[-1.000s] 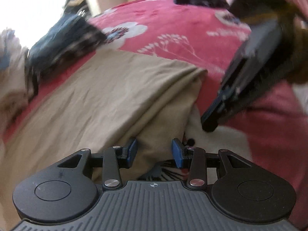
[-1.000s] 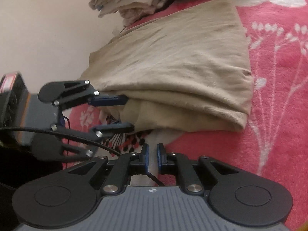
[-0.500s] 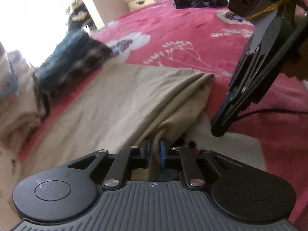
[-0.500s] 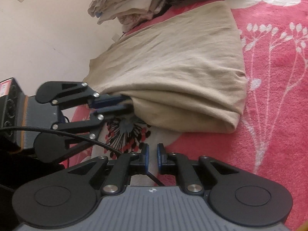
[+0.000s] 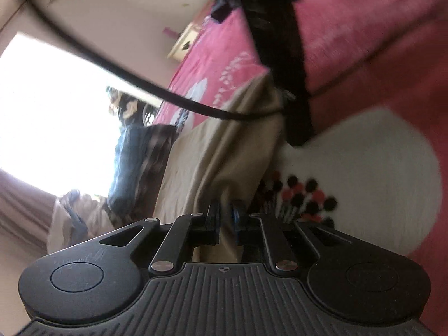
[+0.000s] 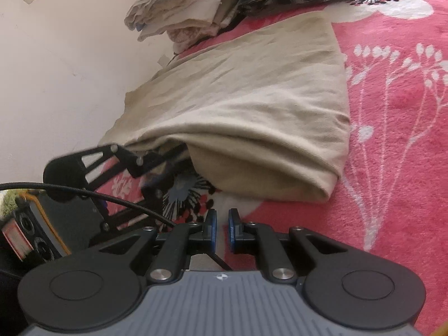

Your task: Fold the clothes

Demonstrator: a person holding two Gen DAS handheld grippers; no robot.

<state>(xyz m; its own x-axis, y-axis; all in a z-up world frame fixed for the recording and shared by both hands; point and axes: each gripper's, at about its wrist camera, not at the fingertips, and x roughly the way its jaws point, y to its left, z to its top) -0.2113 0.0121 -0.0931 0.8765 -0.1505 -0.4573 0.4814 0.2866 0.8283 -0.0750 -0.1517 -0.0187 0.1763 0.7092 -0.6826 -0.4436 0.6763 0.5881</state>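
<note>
Left gripper (image 5: 225, 218) is rolled over, its jaws just closed and pinched on the near corner of the beige garment (image 6: 252, 106), which lies folded on the pink floral blanket (image 6: 397, 128). Right gripper (image 6: 221, 231) hangs nearly closed, nothing between its pads. Folded clothes stack (image 6: 190, 2) sits beyond. No readable writing anywhere.

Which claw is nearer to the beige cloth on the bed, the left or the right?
Left. The left claw is shut on the beige cloth's near edge; the right claw stays apart, shut and empty, over the blanket.
</note>
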